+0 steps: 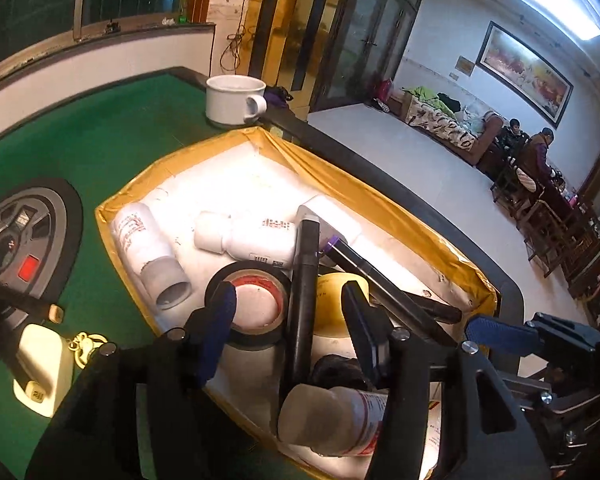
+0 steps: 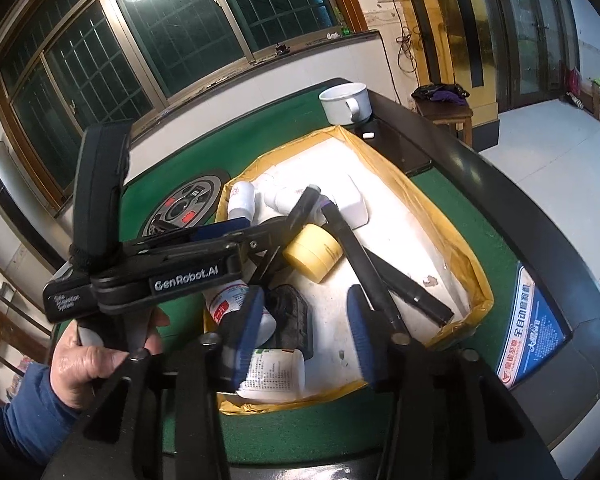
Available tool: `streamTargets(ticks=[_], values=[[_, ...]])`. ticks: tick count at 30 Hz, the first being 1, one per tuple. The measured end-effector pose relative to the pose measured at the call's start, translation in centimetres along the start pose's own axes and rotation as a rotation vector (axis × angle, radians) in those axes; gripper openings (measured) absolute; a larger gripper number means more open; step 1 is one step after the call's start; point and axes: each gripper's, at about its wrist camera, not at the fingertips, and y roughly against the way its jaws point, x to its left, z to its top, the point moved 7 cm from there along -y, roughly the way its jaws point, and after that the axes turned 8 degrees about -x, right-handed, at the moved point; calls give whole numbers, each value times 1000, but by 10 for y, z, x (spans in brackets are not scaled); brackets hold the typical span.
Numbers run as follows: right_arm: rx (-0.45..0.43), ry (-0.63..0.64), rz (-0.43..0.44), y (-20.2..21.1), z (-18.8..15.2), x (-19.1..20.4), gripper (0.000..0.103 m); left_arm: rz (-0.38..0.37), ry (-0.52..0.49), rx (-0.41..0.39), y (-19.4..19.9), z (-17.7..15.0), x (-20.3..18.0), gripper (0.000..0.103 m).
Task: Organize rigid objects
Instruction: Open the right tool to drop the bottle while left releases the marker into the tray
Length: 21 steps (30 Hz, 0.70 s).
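**Hovering both grippers over the filled tray**

Holding my left gripper [image 1: 288, 320] above the near end of the shallow white tray with yellow-taped walls [image 1: 380, 196], I have its blue-padded fingers [image 1: 220, 320] spread apart; a long black marker pen [image 1: 304, 280] runs up between them, and I cannot tell whether either pad touches it. Just past the left finger, inside the tray, lies a roll of black electrical tape with a red-printed core [image 1: 256, 300], and beside the right finger a roll of pale yellow tape [image 1: 332, 304]. Toward the tray's far end lie a white plastic bottle with a grey cap [image 1: 148, 248] and a smaller white pill bottle on its side [image 1: 252, 236]. A second black pen with a purple band [image 1: 380, 276] crosses the tray toward its right wall. At the tray's near edge, below my fingers, rests another white bottle with red print [image 1: 340, 420].

My right gripper [image 2: 304, 332] also hangs over the tray's near end, fingers apart and pressing on nothing; a white printed box [image 2: 276, 372] lies below them.

Beyond the tray's far corner a white ceramic mug [image 1: 232, 100] stands on the green felt table [image 1: 100, 152]. Left of the tray, on the felt, sits a cream plastic block [image 1: 40, 372].
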Motion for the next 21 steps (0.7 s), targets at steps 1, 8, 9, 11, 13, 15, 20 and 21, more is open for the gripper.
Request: streamTargets(ticks=[1, 8, 9, 11, 13, 15, 20, 21], values=[[-2, 3, -3, 0, 1, 1, 42, 4, -6, -5, 3, 0, -1, 53], [0, -8, -41, -3, 2, -1, 43, 35, -25, -35, 18, 0, 0, 53], [-1, -9, -49, -3, 2, -1, 43, 37, -25, -39, 20, 0, 1, 53], [0, -7, -59, -4, 3, -1, 43, 59, -34, -48, 24, 0, 3, 53], [0, -4, -80, -4, 3, -1, 43, 68, -46, -57, 29, -1, 3, 53], [-3, -8, -96, -5, 3, -1, 44, 77, -57, -64, 31, -2, 4, 53], [-6, -5, -167, -5, 4, -5, 51, 101, -76, -95, 43, 0, 9, 53], [-7, 0, -182, -5, 4, -5, 51, 103, -74, -100, 45, 0, 11, 53]])
